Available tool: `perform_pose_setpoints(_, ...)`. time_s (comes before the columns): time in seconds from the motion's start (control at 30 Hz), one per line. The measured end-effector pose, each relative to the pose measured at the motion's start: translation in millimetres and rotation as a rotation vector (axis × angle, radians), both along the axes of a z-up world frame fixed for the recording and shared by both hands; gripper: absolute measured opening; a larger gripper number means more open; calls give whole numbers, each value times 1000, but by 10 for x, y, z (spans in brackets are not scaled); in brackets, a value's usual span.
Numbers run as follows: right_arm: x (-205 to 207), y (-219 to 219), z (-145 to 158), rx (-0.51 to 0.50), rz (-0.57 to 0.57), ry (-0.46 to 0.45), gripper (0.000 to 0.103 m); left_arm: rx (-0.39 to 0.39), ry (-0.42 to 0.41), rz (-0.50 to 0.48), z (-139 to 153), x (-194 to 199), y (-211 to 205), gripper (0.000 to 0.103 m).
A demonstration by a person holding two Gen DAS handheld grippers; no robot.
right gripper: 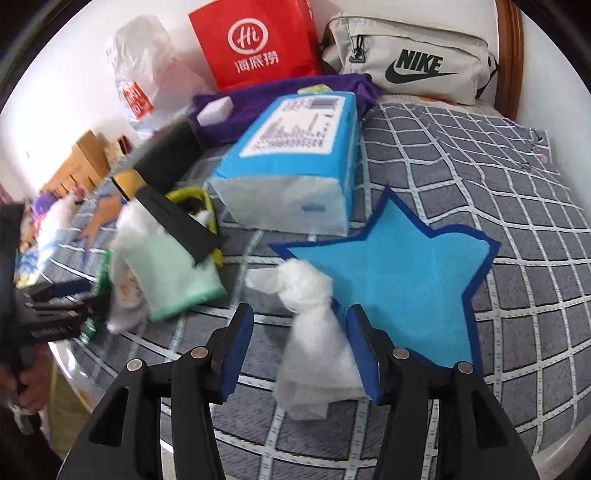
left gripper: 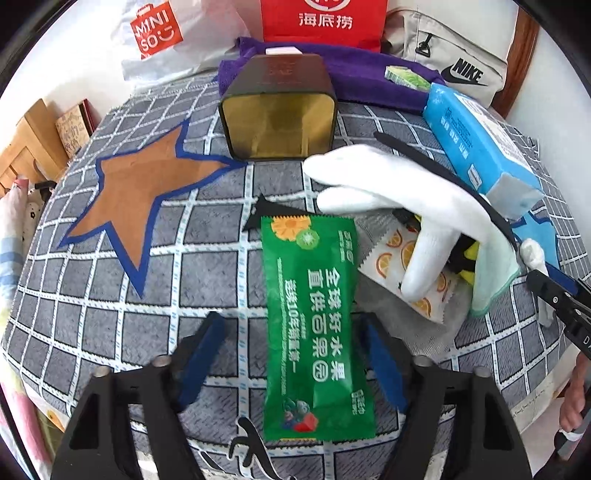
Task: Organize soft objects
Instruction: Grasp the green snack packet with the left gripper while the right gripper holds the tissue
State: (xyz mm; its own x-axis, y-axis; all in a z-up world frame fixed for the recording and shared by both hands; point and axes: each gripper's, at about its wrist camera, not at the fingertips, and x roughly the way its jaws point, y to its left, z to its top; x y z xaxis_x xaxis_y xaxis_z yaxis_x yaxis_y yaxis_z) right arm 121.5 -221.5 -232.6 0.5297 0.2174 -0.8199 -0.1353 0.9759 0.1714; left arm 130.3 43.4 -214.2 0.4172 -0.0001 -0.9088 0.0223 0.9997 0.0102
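Observation:
My left gripper (left gripper: 291,328) is open, its blue pads on either side of a green wet-wipe packet (left gripper: 314,325) lying on the grey checked cloth (left gripper: 110,295). A white glove (left gripper: 388,199) and an orange-print packet (left gripper: 402,269) lie just right of it. My right gripper (right gripper: 301,332) is open, with a knotted white tissue (right gripper: 310,332) lying between its pads beside a blue star patch (right gripper: 402,280). A blue tissue pack (right gripper: 295,166) and a mint cloth (right gripper: 173,273) lie beyond. The right gripper shows at the left wrist view's right edge (left gripper: 554,295).
A dark open tin (left gripper: 279,110) lies on its side behind an orange star patch (left gripper: 136,199). A purple towel (left gripper: 369,81), red paper bag (left gripper: 325,22), white plastic bag (left gripper: 159,37) and grey Nike pouch (right gripper: 410,59) stand at the back. The table edge curves near my left gripper (right gripper: 48,314).

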Motion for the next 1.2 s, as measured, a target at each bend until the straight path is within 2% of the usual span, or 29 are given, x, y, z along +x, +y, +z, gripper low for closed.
perform_pose_setpoints(0.07,-2,-3,-2,-3,-6,-7,50,-11,-10,5,22,6,32,54)
perform_pose_setpoints(0.1,5,-4,2,-6,-9,-9,42,-20,-12,10,40,8,63,43)
perform_pose_setpoints(0.13,14,0,5,-11,-10,-10,26,-36,-10,14,43,12,101,38)
perform_pose_setpoints(0.17,27,11,2,-24,-11,-4,19,-55,-5,15,48,22,126,37)
perform_pose_setpoints(0.2,36,20,2,-31,-9,3,16,-88,1,18,60,28,177,35)
perform_pose_setpoints(0.23,38,28,11,-33,-6,2,16,-109,4,22,62,27,204,28)
perform_pose_setpoints(0.27,37,35,24,-36,-3,-1,16,-129,10,27,66,27,239,26)
perform_pose_setpoints(0.4,8,80,160,-39,19,-22,16,-183,2,49,98,-3,311,26)
perform_pose_setpoints(0.67,-24,138,422,-34,30,-46,16,-206,-30,55,272,-40,378,26)
perform_pose_setpoints(1.2,130,207,928,-27,48,-112,16,-243,-128,71,828,314,459,26)
